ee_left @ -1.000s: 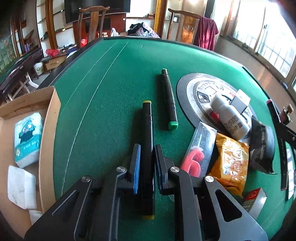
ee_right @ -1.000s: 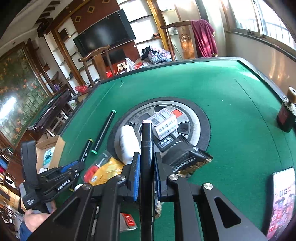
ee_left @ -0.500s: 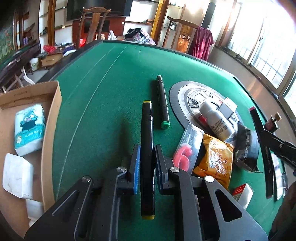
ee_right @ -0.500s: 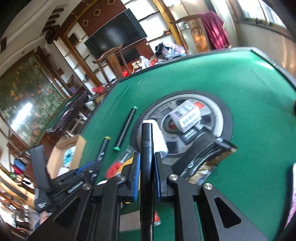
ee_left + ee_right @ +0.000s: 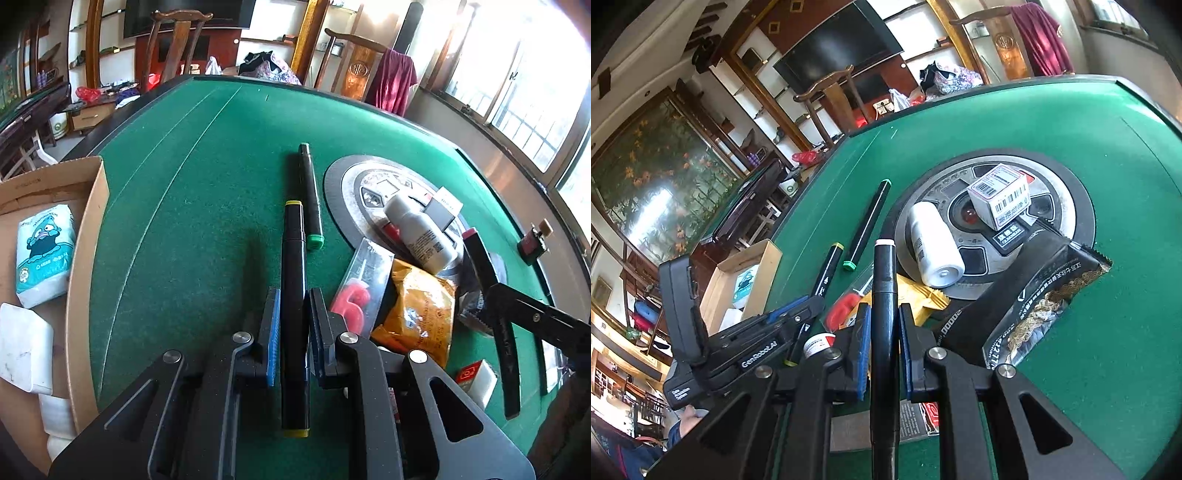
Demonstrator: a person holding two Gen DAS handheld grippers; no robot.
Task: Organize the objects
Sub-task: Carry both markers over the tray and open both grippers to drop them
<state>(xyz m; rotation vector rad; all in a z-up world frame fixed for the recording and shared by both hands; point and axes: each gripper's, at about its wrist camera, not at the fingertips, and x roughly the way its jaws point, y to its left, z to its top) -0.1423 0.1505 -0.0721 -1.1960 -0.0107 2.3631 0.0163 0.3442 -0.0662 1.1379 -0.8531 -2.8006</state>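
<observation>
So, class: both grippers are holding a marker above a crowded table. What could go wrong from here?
The left gripper grips its yellow-capped marker near mid-length; it could pivot or slip. The right gripper hangs its white-tipped marker over the white bottle and black snack bag; lowering carelessly might knock them.

green felt (image 5: 207,206), orange pouch (image 5: 417,306), black markers (image 5: 293,280)
</observation>
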